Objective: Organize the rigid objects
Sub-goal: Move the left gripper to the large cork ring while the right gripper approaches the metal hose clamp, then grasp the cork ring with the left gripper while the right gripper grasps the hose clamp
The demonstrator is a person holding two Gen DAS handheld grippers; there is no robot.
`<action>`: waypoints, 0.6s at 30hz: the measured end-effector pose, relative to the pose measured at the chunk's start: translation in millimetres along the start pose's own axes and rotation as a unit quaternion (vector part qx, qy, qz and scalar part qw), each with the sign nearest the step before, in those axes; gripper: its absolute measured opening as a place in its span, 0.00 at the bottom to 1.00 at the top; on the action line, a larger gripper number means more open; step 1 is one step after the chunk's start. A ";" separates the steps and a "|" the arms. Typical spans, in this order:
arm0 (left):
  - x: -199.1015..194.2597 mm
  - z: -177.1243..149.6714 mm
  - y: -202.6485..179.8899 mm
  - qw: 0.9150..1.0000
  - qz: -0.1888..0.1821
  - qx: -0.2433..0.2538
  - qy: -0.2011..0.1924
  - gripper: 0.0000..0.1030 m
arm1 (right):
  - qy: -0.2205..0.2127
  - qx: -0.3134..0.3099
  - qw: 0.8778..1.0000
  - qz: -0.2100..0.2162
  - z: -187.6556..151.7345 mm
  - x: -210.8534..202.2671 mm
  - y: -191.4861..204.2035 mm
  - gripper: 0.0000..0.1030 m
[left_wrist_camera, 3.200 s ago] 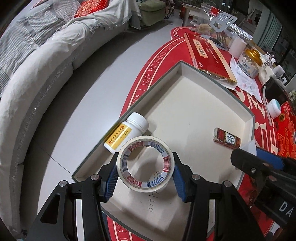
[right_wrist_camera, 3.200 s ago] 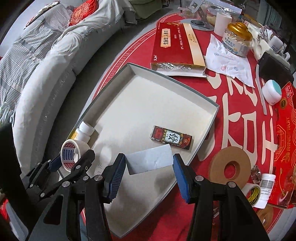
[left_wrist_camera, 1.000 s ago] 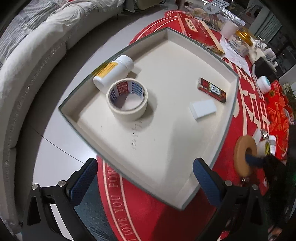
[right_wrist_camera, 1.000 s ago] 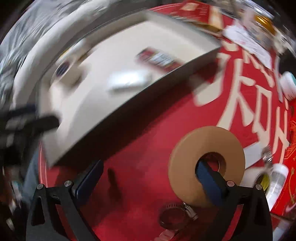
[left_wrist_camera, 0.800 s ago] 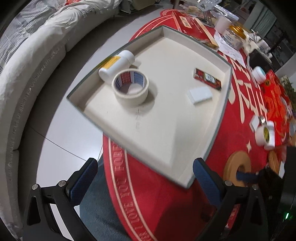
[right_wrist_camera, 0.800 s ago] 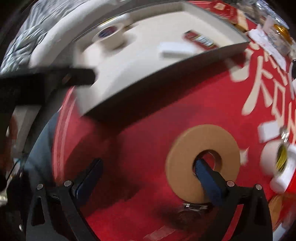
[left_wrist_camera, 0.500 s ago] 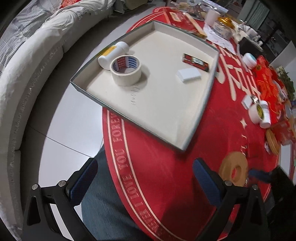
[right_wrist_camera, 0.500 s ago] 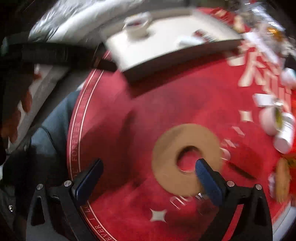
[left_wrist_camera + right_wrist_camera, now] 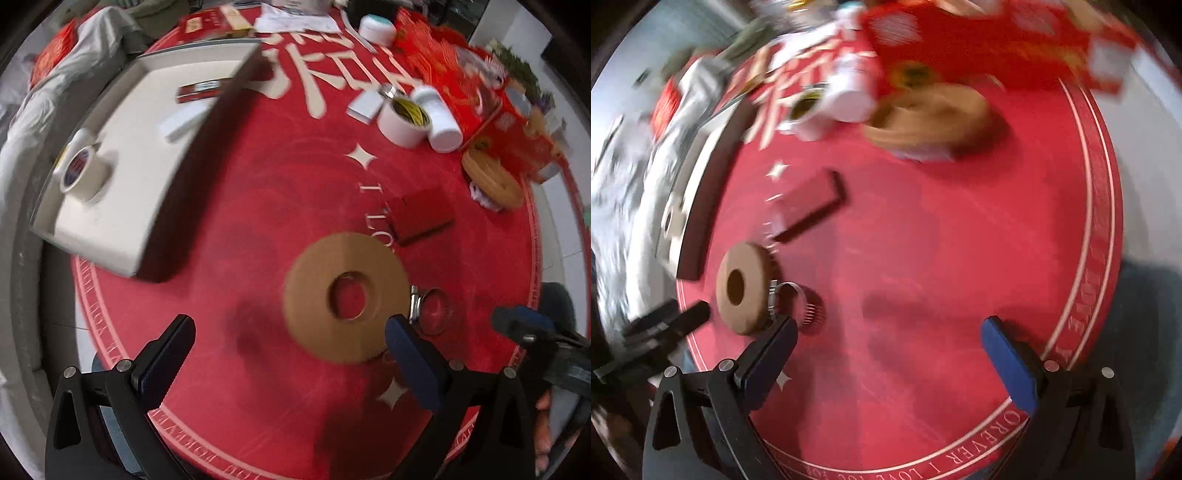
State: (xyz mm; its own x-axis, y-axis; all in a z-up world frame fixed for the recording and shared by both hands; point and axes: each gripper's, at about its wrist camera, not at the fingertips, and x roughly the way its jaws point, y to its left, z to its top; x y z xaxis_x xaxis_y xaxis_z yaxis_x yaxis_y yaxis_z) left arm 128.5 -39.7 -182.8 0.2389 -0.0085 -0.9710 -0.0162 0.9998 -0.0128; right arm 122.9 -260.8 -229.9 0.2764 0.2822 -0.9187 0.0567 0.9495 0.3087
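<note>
A flat brown tape ring (image 9: 314, 295) lies on the red round tablecloth. My left gripper (image 9: 290, 354) is open just in front of it, and the right fingertip (image 9: 410, 350) sits close to the ring's near edge. The grey tray (image 9: 147, 229) at the left holds a white tape roll (image 9: 79, 170), a small red box (image 9: 201, 90) and a white box (image 9: 183, 123). My right gripper (image 9: 890, 354) is open over bare cloth with nothing in it. The brown ring (image 9: 740, 288) is off to its left in this blurred view.
A metal hose clamp (image 9: 430, 310) touches the ring's right side. Further back are a flat red box (image 9: 421, 218), a white tape roll (image 9: 402, 118), a white bottle (image 9: 439, 122), another brown roll (image 9: 491, 181) and red cartons (image 9: 480, 96). The table edge runs close in front.
My left gripper let go of the white tape in the tray and swung right, over to the brown ring. My right gripper dropped the white box in the tray, then drew away from the ring.
</note>
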 end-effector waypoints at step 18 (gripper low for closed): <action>25.1 9.9 19.0 0.998 -0.005 -0.055 -0.008 1.00 | -0.015 -0.009 1.000 -0.004 -5.4 -6.3 2.8 0.99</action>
State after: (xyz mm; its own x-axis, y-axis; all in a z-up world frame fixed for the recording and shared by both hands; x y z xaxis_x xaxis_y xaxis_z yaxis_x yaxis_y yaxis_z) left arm 143.8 -20.7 -205.1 0.2542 -0.0178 -0.9670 -0.1197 0.9916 -0.0497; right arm 116.1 -259.1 -224.6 0.3048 0.2714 -0.9129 0.0416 0.9538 0.2974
